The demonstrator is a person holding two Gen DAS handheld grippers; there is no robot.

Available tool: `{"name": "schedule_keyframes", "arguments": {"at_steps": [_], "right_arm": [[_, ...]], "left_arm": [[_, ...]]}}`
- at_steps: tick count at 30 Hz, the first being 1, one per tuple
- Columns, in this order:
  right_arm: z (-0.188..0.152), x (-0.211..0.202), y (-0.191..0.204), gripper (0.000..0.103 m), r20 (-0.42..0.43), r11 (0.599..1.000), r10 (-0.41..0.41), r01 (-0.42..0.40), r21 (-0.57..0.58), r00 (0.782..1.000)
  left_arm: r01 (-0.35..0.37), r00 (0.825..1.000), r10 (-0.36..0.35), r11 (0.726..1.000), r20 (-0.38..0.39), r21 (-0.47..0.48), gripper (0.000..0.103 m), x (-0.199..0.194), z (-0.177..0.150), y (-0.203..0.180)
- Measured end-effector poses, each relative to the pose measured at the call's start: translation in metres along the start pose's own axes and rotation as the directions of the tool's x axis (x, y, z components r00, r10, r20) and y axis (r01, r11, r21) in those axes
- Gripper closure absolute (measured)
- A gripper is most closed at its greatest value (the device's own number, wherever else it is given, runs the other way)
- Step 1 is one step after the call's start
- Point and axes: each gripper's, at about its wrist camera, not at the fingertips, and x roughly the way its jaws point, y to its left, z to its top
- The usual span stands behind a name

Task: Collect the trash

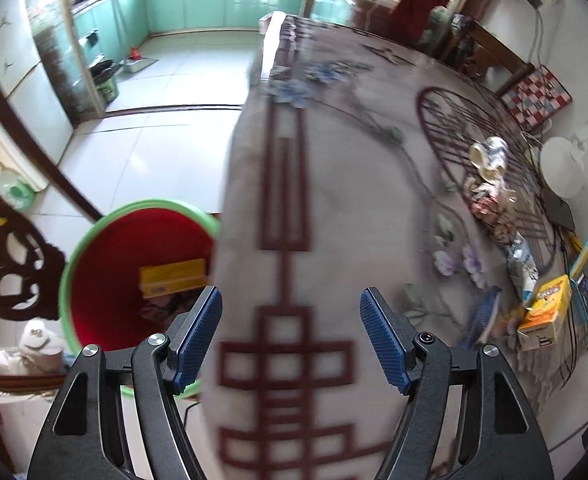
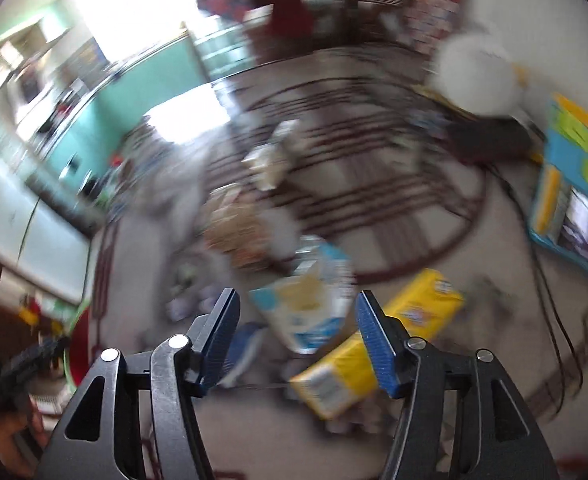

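My left gripper (image 1: 290,334) hangs open above the patterned tablecloth (image 1: 334,200), nothing between its fingers. To its left, off the table's edge, stands a red bin with a green rim (image 1: 105,248); a yellow box (image 1: 173,277) lies inside it. Trash lies along the table's right side: a crumpled cup (image 1: 490,156), wrappers (image 1: 490,204) and a yellow carton (image 1: 546,312). In the blurred right wrist view my right gripper (image 2: 297,334) is open above a blue-and-white bag (image 2: 310,304), with a yellow carton (image 2: 374,344) under its right finger. No pad touches either.
A carved dark chair back (image 1: 9,264) stands left of the bin. A white round lamp (image 1: 562,168) and a colourful box (image 2: 574,200) sit at the table's right edge, with a black cable (image 2: 550,300) running across the cloth. Tiled floor (image 1: 153,140) lies beyond the table.
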Motion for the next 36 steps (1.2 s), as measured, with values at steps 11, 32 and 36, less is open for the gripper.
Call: {"name": "schedule_keyframes", "arguments": {"at_steps": [11,32,36], "right_arm": [[-0.001,0.038,-0.059,0.042,-0.158,0.981,0.026,0.005,0.193,0.987],[0.028,0.059,-0.069,0.07,-0.159,0.983,0.092,-0.116,-0.144,0.983],[0.042,0.055,-0.073,0.07,-0.142,0.981,0.114,-0.133,-0.139,0.983]], "left_arm": [[0.163,0.987,-0.156,0.963,-0.05,0.214,0.031,0.023,0.017,-0.132],[0.262,0.954,-0.224,0.946,-0.202,0.192,0.031,0.076,0.006,-0.23],[0.269,0.948,-0.226,0.945,-0.226,0.184,0.031,0.083,0.004,-0.242]]}}
